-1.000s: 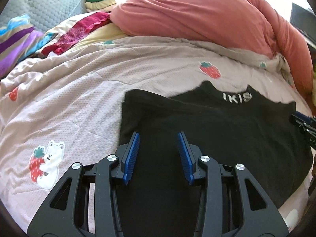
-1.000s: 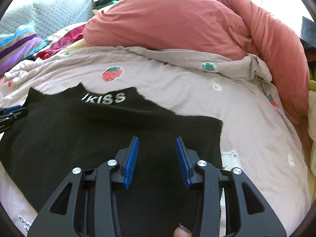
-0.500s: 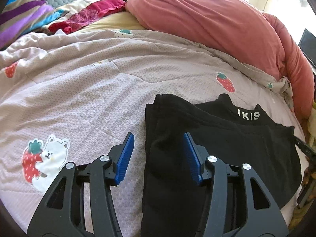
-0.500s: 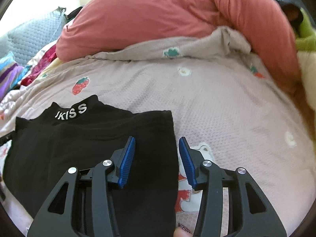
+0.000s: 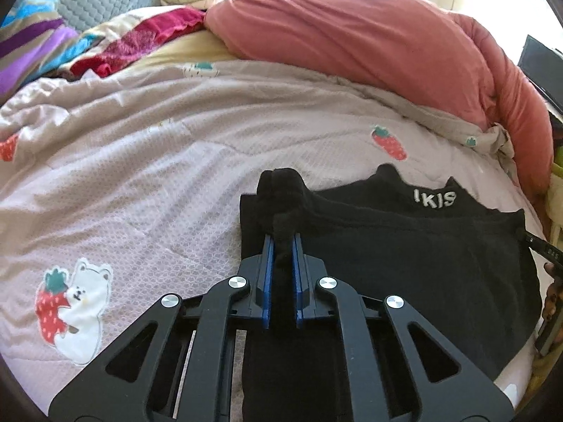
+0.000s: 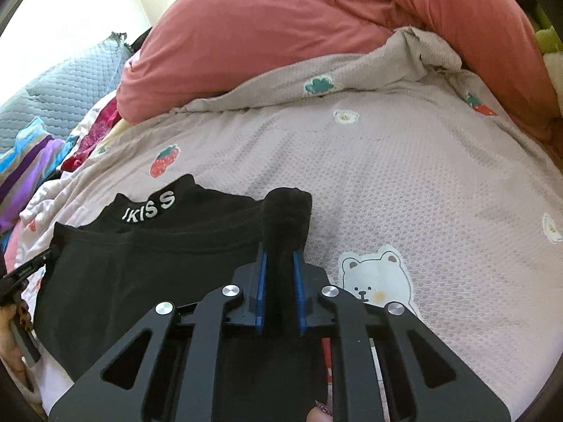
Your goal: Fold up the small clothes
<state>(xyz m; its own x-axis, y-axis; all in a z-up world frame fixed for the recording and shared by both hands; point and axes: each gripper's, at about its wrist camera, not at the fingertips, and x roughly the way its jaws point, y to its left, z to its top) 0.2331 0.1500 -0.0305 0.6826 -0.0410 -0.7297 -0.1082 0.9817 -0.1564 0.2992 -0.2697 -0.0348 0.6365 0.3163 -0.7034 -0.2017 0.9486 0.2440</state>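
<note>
A black top (image 5: 404, 256) with white letters at the collar lies flat on the bed. It also shows in the right wrist view (image 6: 147, 260). My left gripper (image 5: 280, 242) is shut on the top's left edge, with a bunch of black cloth pinched between the blue pads. My right gripper (image 6: 278, 258) is shut on the top's right edge, cloth bunched up between its pads. Each gripper shows at the far side edge of the other's view.
The pale quilt (image 5: 140, 161) with strawberry and bear prints covers the bed. A big pink duvet (image 5: 352, 35) is heaped at the back. Striped and red cloths (image 5: 52, 45) and a grey pillow lie at the back left.
Both grippers moved outward from the middle of the top to its side edges and closed on the cloth there.
</note>
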